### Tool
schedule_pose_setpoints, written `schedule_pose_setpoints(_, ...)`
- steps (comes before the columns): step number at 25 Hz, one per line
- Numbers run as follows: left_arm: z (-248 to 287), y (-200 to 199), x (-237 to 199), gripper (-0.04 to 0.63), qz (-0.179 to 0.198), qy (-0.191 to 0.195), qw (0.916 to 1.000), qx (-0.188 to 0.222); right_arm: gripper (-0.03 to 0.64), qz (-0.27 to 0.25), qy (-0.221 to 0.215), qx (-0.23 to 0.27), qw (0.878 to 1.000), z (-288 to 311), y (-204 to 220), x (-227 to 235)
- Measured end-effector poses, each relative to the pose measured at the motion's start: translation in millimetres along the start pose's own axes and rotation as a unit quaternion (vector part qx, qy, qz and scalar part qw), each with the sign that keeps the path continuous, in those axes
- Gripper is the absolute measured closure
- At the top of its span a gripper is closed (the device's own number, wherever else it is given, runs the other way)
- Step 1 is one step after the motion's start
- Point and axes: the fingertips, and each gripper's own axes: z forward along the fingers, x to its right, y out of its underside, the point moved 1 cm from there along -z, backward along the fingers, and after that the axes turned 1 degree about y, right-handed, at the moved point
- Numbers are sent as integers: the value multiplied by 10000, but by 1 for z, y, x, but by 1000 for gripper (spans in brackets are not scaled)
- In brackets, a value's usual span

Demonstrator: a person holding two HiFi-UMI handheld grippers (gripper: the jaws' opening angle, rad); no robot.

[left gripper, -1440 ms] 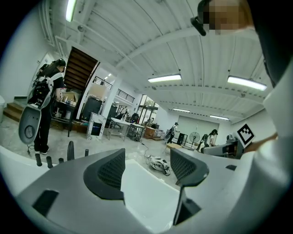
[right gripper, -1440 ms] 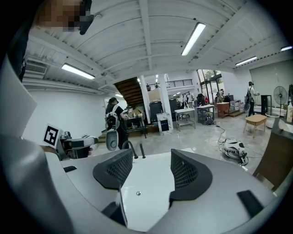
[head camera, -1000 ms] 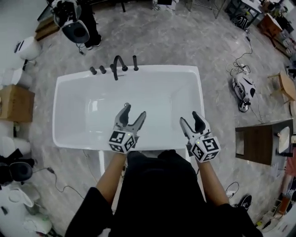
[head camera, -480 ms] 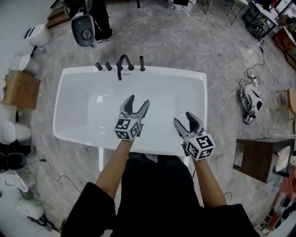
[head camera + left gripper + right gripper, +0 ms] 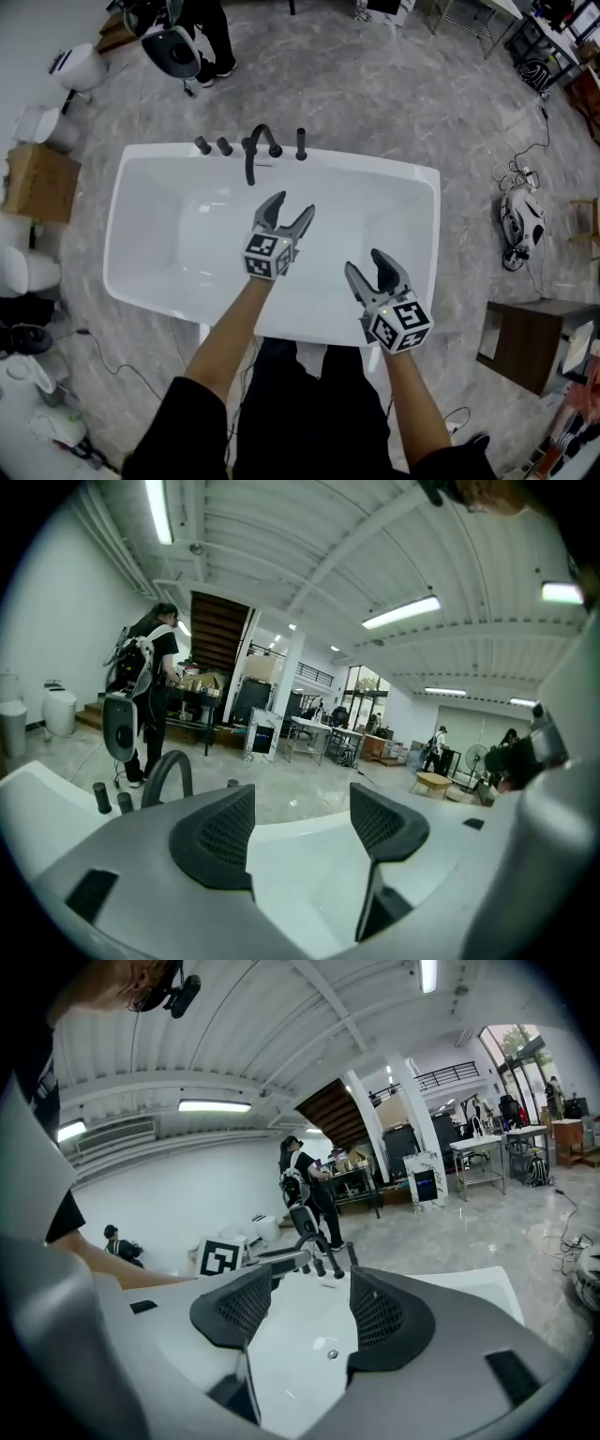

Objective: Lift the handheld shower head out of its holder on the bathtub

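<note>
The white bathtub (image 5: 141, 187) fills the middle of the head view. On its far rim stand two black knobs (image 5: 214, 146), a curved black spout (image 5: 255, 150) and the upright black handheld shower head (image 5: 301, 142) in its holder. My left gripper (image 5: 289, 208) is open and empty over the tub's middle, pointing at the fittings and well short of them. Its own view shows the spout (image 5: 169, 772) and the shower head's top (image 5: 232, 783) beyond the left gripper (image 5: 300, 827). My right gripper (image 5: 366, 264) is open and empty near the front right rim. Its view shows the shower head (image 5: 351, 1252) past the right gripper (image 5: 305, 1312).
A person with equipment (image 5: 183, 42) stands beyond the tub at the far left. A cardboard box (image 5: 37, 183) and white fixtures (image 5: 28, 267) lie left of the tub. On the right are a white device (image 5: 520, 220) with cables and a brown table (image 5: 534, 342).
My left gripper has moved forward over the tub toward the fittings. My right gripper has dropped back toward the front rim. Both stay open.
</note>
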Motion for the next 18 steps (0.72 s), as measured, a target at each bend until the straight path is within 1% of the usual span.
schedule_pose_setpoints(3, 23, 13, -23, 301, -184, -92, 9998, 7, 388, -20, -35, -148, 9999, 21, 10, 5)
schedule_pose_setpoints(7, 53, 30, -43, 301, -136, -110, 9998, -33, 388, -112, -61, -206, 9997, 44, 16, 15)
schedule_pose_setpoints(11, 75, 34, -64, 301, -46, -86, 10000, 17, 388, -112, 11, -193, 9998, 61, 24, 27)
schedule_pose_setpoints(14, 87, 36, -87, 301, -79, -271, 9996, 61, 388, -107, 13, -210, 9997, 73, 33, 33)
schedule_pose_setpoints(16, 96, 44, -100, 301, -165, -398, 9991, 6, 388, -78, 7, -240, 9997, 81, 41, 36)
schedule_pose_setpoints(18, 108, 54, -110, 301, -225, -445, 9987, -75, 388, -29, -8, -274, 9996, 90, 49, 39)
